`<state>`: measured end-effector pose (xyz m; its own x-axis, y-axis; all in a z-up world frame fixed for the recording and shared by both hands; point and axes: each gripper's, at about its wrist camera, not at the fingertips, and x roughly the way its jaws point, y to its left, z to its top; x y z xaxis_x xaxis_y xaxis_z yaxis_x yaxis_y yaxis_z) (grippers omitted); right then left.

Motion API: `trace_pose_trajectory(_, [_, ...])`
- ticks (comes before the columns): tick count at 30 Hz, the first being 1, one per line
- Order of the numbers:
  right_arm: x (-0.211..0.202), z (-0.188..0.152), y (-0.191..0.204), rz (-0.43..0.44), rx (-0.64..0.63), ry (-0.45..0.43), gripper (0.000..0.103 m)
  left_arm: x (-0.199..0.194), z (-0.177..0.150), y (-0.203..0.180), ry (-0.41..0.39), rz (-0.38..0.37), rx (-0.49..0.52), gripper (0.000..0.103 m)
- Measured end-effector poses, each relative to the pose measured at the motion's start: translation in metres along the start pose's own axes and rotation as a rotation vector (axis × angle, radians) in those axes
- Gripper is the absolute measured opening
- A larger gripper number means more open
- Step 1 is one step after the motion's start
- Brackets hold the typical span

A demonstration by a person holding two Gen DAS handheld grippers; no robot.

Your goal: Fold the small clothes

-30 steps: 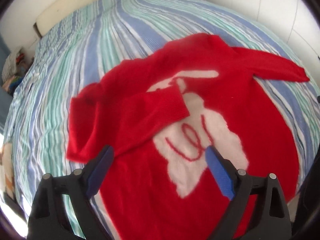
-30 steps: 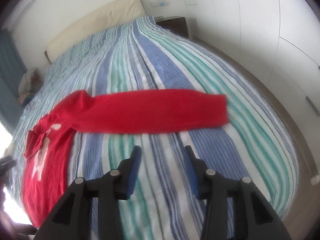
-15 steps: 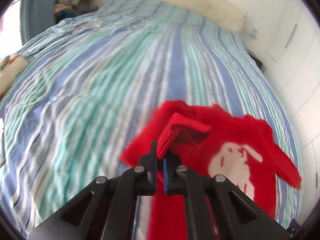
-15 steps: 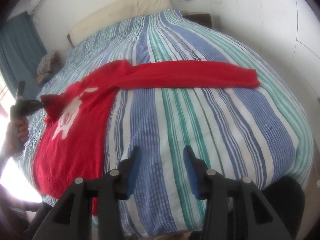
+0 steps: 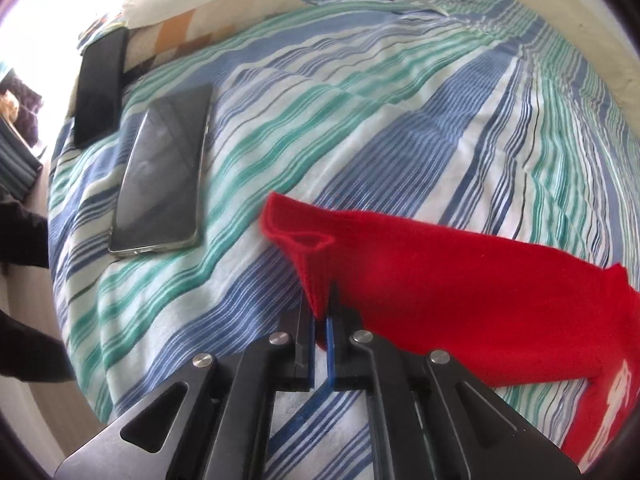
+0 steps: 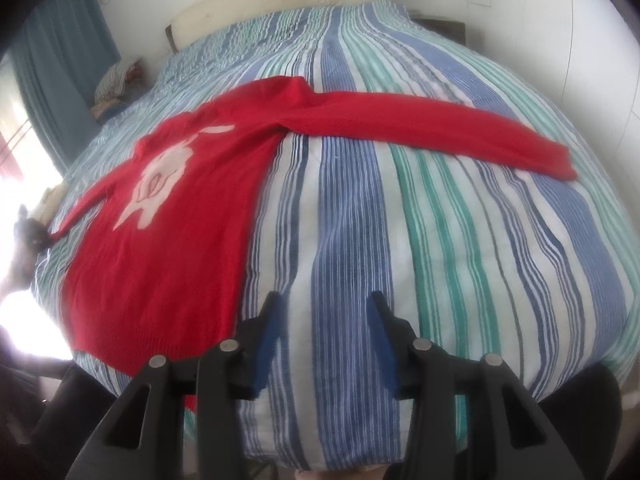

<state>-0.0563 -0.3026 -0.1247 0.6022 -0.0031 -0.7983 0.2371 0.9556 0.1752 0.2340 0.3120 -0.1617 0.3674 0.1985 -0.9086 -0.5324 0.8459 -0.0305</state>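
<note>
The left tool (image 5: 320, 330) is clamping the cuff edge of the red sweater (image 5: 460, 292), its pads pinched tight on the knit with the sleeve trailing off to the tool's right across the striped bed (image 5: 360, 128). Just ahead and to its left, a phone (image 5: 162, 174) is lying flat on the cover, with a second dark phone (image 5: 100, 88) farther off beyond it. The tool is pointing steeply down at the bed.

From the right tool (image 6: 326, 334), the whole sweater (image 6: 168, 216) is lying spread out ahead and to the left, white rabbit design facing up, the far sleeve (image 6: 440, 132) stretching flat across the bed (image 6: 460, 260) to the tool's front right. This tool is hanging released, jaws partly apart with nothing between them, angled down over bare bedding near the hem.

This knit looks soft, light and floppy; it is likely going to sag and stretch wherever it is lifted, so cuffs, shoulder seams and hem corners are looking like the sensible holds. The free sleeve's cuff seems the natural spot for the right tool.
</note>
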Motion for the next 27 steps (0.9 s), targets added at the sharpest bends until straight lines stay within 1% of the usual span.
trace_pose_trajectory(1, [0.000, 0.000, 0.000, -0.005, -0.003, 0.002, 0.043, 0.001, 0.001, -0.002, 0.013, 0.009, 0.020, 0.003])
trace_pose_trajectory(2, [0.000, 0.000, 0.000, -0.009, -0.001, 0.004, 0.043, 0.002, 0.000, -0.005, 0.026, 0.028, 0.043, 0.009])
trace_pose_trajectory(4, [-0.003, -0.001, -0.002, -0.011, 0.011, 0.002, 0.043, -0.006, 0.003, -0.006, 0.040, 0.076, 0.086, 0.026])
trace_pose_trajectory(5, [-0.005, 0.001, -0.004, -0.011, 0.018, 0.002, 0.043, -0.014, 0.001, -0.007, 0.038, 0.121, 0.110, 0.052])
trace_pose_trajectory(6, [-0.008, 0.003, -0.005, -0.012, 0.024, 0.009, 0.044, -0.027, -0.001, -0.008, 0.008, 0.161, 0.137, 0.061])
trace_pose_trajectory(7, [-0.009, 0.008, -0.007, -0.008, 0.028, 0.025, 0.052, -0.043, -0.004, -0.010, -0.045, 0.180, 0.169, 0.065])
trace_pose_trajectory(8, [-0.010, 0.016, -0.008, 0.001, 0.023, 0.041, 0.065, -0.060, -0.007, -0.015, -0.096, 0.183, 0.211, 0.065])
trace_pose_trajectory(9, [-0.013, 0.025, -0.009, 0.012, 0.012, 0.047, 0.070, -0.076, -0.009, -0.023, -0.139, 0.166, 0.253, 0.066])
trace_pose_trajectory(10, [-0.016, 0.038, -0.011, 0.023, 0.001, 0.040, 0.074, -0.090, -0.009, -0.034, -0.168, 0.122, 0.292, 0.067])
trace_pose_trajectory(11, [-0.018, 0.053, -0.013, 0.032, -0.010, 0.027, 0.074, -0.101, -0.005, -0.049, -0.180, 0.049, 0.329, 0.071])
trace_pose_trajectory(12, [-0.017, 0.072, -0.016, 0.041, -0.015, 0.017, 0.074, -0.108, 0.001, -0.068, -0.171, -0.044, 0.367, 0.077])
trace_pose_trajectory(13, [-0.014, 0.093, -0.018, 0.056, -0.014, 0.008, 0.075, -0.112, 0.008, -0.091, -0.143, -0.147, 0.403, 0.081])
trace_pose_trajectory(14, [-0.007, 0.116, -0.020, 0.083, -0.010, 0.000, 0.075, -0.112, 0.014, -0.116, -0.103, -0.251, 0.436, 0.089])
trace_pose_trajectory(15, [0.001, 0.142, -0.021, 0.113, -0.004, -0.007, 0.075, -0.109, 0.021, -0.143, -0.065, -0.342, 0.461, 0.091])
trace_pose_trajectory(16, [0.014, 0.169, -0.021, 0.148, 0.005, -0.007, 0.077, -0.104, 0.024, -0.170, -0.023, -0.413, 0.489, 0.091])
trace_pose_trajectory(17, [0.030, 0.197, -0.020, 0.190, 0.014, 0.003, 0.078, -0.094, 0.028, -0.198, 0.019, -0.455, 0.518, 0.091])
trace_pose_trajectory(18, [0.048, 0.225, -0.019, 0.236, 0.029, 0.017, 0.078, -0.086, 0.031, -0.224, 0.034, -0.454, 0.542, 0.091])
trace_pose_trajectory(19, [0.068, 0.251, -0.018, 0.280, 0.051, 0.031, 0.078, -0.078, 0.033, -0.250, 0.042, -0.436, 0.568, 0.091])
trace_pose_trajectory(20, [0.091, 0.275, -0.017, 0.332, 0.077, 0.062, 0.078, -0.068, 0.035, -0.273, 0.063, -0.430, 0.592, 0.091])
trace_pose_trajectory(22, [0.141, 0.313, -0.015, 0.413, 0.156, 0.150, 0.078, -0.052, 0.041, -0.311, 0.109, -0.443, 0.636, 0.090])
trace_pose_trajectory(25, [0.209, 0.348, -0.006, 0.526, 0.258, 0.316, 0.078, -0.042, 0.040, -0.348, 0.111, -0.457, 0.713, 0.087])
trace_pose_trajectory(27, [0.241, 0.361, 0.008, 0.540, 0.251, 0.394, 0.078, -0.038, 0.038, -0.364, 0.118, -0.488, 0.755, 0.084])
